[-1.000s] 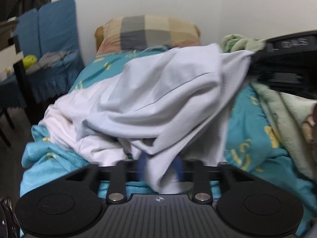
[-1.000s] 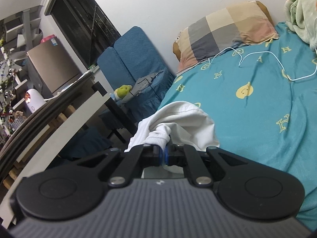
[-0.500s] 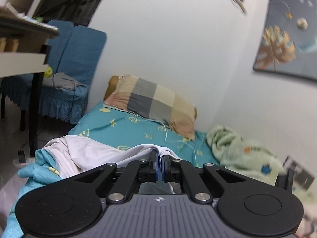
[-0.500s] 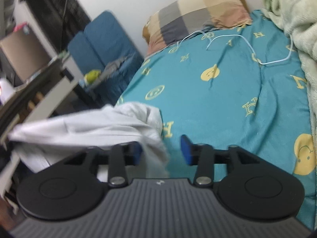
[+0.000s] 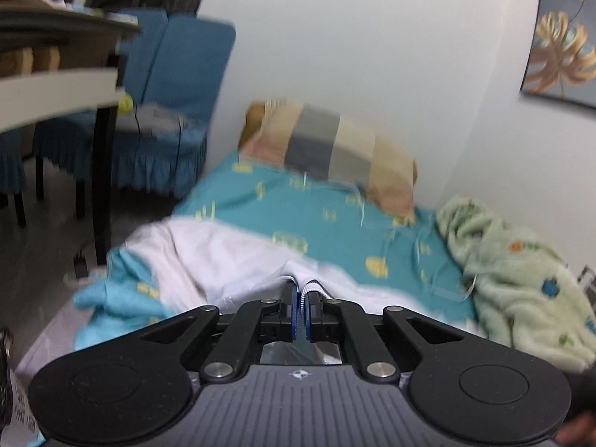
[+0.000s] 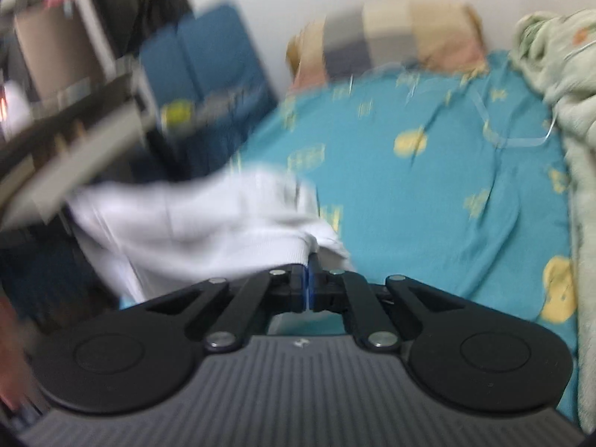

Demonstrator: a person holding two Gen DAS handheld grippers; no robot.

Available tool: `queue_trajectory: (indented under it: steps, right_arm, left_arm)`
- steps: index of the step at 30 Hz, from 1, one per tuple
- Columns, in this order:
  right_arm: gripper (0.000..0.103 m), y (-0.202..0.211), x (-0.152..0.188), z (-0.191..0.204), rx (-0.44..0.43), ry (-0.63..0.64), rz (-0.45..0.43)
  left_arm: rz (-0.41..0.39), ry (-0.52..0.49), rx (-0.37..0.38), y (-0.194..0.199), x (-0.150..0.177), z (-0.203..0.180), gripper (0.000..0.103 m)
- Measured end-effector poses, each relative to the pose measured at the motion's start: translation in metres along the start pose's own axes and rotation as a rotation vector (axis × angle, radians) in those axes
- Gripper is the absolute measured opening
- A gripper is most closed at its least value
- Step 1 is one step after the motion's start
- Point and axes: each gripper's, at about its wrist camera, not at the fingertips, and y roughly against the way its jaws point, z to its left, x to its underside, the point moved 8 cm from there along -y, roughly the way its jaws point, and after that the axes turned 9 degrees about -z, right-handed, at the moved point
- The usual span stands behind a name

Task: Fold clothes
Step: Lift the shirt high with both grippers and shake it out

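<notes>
Left claw [image 5: 302, 311] – clenched on the white garment [image 5: 223, 257]; right claw [image 6: 310, 290] – clenched on its ribbed hem. Garment drapes over the bed [image 6: 428, 193] left edge; plaid pillow [image 5: 327, 149] at the head, green blanket [image 5: 521, 279] along the right edge.

Garment [image 5: 223, 257] on bed [image 5: 335, 219], pillow [image 5: 327, 149] behind
</notes>
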Motion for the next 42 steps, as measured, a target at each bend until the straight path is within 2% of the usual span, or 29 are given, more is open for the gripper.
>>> queue_trajectory:
  steps: [2,4,5,7,10,13,15,19,21,26,29,30,32,34,38,42]
  right_arm:
    - [0.004,0.014,-0.023,-0.003,-0.015,-0.031,-0.08]
    - [0.004,0.025,-0.04,-0.005,-0.034,-0.051,-0.14]
    - [0.004,0.029,-0.046,-0.005,-0.045,-0.057,-0.16]
    - [0.004,0.031,-0.051,-0.005,-0.041,-0.04,-0.165]
    - [0.004,0.025,-0.048,-0.013,0.006,-0.017,-0.142]
    - [0.004,0.021,-0.042,-0.024,0.03,-0.053,-0.119]
    - [0.004,0.019,-0.041,-0.027,0.03,-0.066,-0.113]
    - [0.004,0.017,-0.039,-0.025,0.026,-0.068,-0.106]
    - [0.004,0.015,-0.037,-0.024,0.025,-0.069,-0.101]
    - [0.004,0.012,-0.033,-0.024,0.036,-0.067,-0.093]
    - [0.004,0.011,-0.032,-0.026,0.057,-0.053,-0.099]
    - [0.004,0.01,-0.031,-0.027,0.064,-0.048,-0.1]
    - [0.004,0.009,-0.031,-0.029,0.08,-0.035,-0.111]
    - [0.004,0.01,-0.031,-0.03,0.097,-0.023,-0.128]
    - [0.004,0.022,-0.042,-0.028,0.108,-0.051,-0.156]
    - [0.003,0.054,-0.079,0.004,0.078,-0.031,-0.219]
  left_arm:
    - [0.076,-0.027,0.006,-0.008,0.016,-0.003,0.006]
    - [0.137,-0.077,0.0,-0.013,0.032,-0.008,0.023]
    - [0.155,-0.104,-0.003,-0.013,0.039,-0.011,0.024]
    - [0.189,-0.156,-0.009,-0.013,0.052,-0.018,0.03]
    - [0.196,-0.224,-0.011,-0.005,0.063,-0.029,0.042]
    - [0.18,-0.349,-0.038,0.004,0.071,-0.043,0.043]
    - [0.185,-0.384,-0.024,0.007,0.078,-0.053,0.043]
    - [0.226,-0.35,0.011,0.005,0.093,-0.062,0.042]
    - [0.273,-0.313,0.009,-0.003,0.105,-0.062,0.04]
    - [0.345,-0.251,-0.049,-0.021,0.123,-0.048,0.039]
    - [0.354,-0.197,-0.052,-0.024,0.124,-0.042,0.025]
    - [0.346,-0.179,-0.05,-0.023,0.123,-0.04,0.002]
    - [0.315,-0.139,-0.045,-0.021,0.116,-0.037,0.001]
    - [0.241,-0.106,-0.05,-0.014,0.097,-0.034,0.001]
    - [0.031,-0.016,-0.048,0.022,0.034,-0.026,0.001]
    - [-0.138,0.032,-0.017,0.068,-0.038,-0.025,0.001]
